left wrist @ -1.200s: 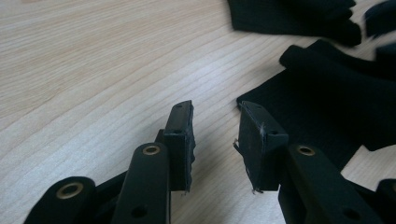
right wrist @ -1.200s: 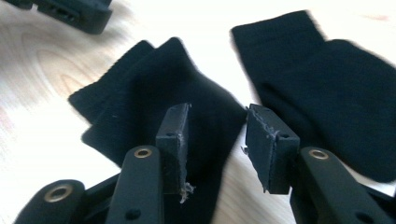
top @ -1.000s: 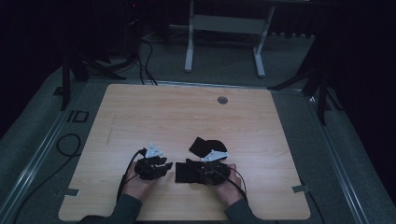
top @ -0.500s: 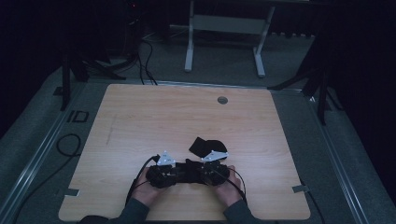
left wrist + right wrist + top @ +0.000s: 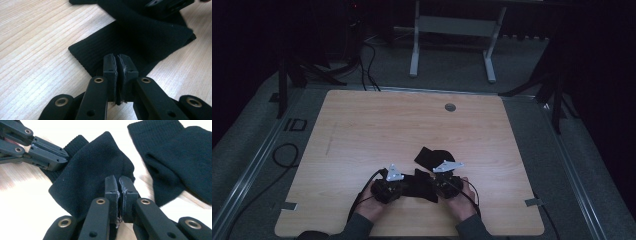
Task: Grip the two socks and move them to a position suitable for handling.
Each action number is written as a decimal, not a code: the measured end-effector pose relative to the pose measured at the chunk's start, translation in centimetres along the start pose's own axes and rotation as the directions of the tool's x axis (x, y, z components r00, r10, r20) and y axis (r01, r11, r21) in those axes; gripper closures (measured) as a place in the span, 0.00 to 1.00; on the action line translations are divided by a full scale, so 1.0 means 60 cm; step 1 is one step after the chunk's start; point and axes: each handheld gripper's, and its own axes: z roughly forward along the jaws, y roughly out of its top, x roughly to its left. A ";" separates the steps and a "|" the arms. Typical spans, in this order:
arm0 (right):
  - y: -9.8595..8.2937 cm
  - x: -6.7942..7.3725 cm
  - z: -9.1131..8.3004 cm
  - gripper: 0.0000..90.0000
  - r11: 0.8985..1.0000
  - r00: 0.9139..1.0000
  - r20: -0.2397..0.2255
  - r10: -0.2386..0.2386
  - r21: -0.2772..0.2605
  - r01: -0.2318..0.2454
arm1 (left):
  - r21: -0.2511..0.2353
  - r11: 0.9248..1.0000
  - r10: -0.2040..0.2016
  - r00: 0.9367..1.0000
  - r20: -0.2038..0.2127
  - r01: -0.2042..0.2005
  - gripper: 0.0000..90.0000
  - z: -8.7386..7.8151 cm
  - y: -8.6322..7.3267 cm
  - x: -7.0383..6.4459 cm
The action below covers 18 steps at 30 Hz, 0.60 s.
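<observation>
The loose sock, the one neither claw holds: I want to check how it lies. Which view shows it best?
The right gripper view: the loose sock lies flat on the table, close up, knit and edges clear. The high view shows it whole but small and dark, just beyond the held sock. The left gripper view gives at most a dark strip at the top edge.

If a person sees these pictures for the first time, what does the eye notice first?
Probably the black sock at the near edge of the wooden table, pinched between the left tongs and the right tongs, both shut on its fabric. A second black sock lies flat just beyond, untouched.
</observation>
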 end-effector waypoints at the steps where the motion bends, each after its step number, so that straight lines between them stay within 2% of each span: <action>1: -0.001 -0.002 -0.003 0.95 1.000 1.000 -0.005 0.009 0.000 -0.009 | 0.000 1.000 0.000 1.000 0.000 0.000 0.95 0.000 0.000 0.000; 15: -0.021 -0.027 -0.033 0.95 0.997 0.995 -0.065 0.075 -0.001 -0.075 | 0.006 1.000 -0.003 1.000 -0.013 0.003 0.95 -0.002 -0.002 0.002; 18: -0.026 -0.036 -0.042 0.96 0.996 0.995 -0.050 0.091 0.003 -0.091 | 0.014 1.000 0.003 0.999 -0.046 -0.002 0.94 -0.006 -0.003 0.006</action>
